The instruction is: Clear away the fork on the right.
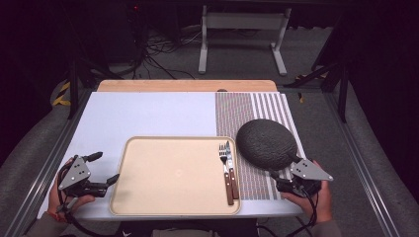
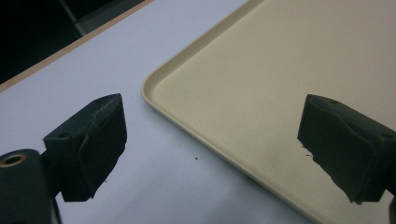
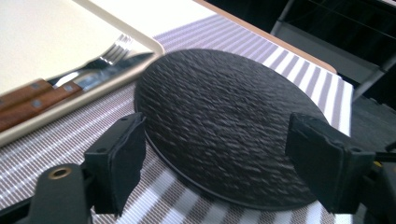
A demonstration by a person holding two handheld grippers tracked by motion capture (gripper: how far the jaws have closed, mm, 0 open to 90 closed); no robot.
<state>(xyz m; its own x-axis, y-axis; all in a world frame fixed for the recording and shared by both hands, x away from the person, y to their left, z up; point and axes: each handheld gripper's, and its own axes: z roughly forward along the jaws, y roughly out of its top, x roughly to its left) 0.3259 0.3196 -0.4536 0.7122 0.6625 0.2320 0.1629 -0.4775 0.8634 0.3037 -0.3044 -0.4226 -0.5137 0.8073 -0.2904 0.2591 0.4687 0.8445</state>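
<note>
Left gripper (image 1: 101, 168) jaws spread, over table (image 1: 148, 113) at tray (image 1: 148, 197) left edge, holding nothing. Right gripper (image 1: 284, 170) jaws spread, at near rim of dark plate (image 1: 267, 143), astride it, not clamped. Plate sits on striped mat (image 1: 257, 106). Fork (image 1: 225, 165) and knife (image 1: 231, 168) lie side by side on tray's right edge, just left of plate.

dark room; grey carpet floor (image 1: 316, 44); white table frame legs (image 1: 242, 34); tangled black cables (image 1: 158, 49) beyond.

Tray (image 1: 168, 173) at front-centre of tabletop (image 1: 143, 113); fork (image 1: 226, 170) & knife (image 1: 231, 170) lie side by side on its right edge. Placemat (image 1: 257, 106) to the right, w/ plate (image 1: 267, 143) on it.
</note>
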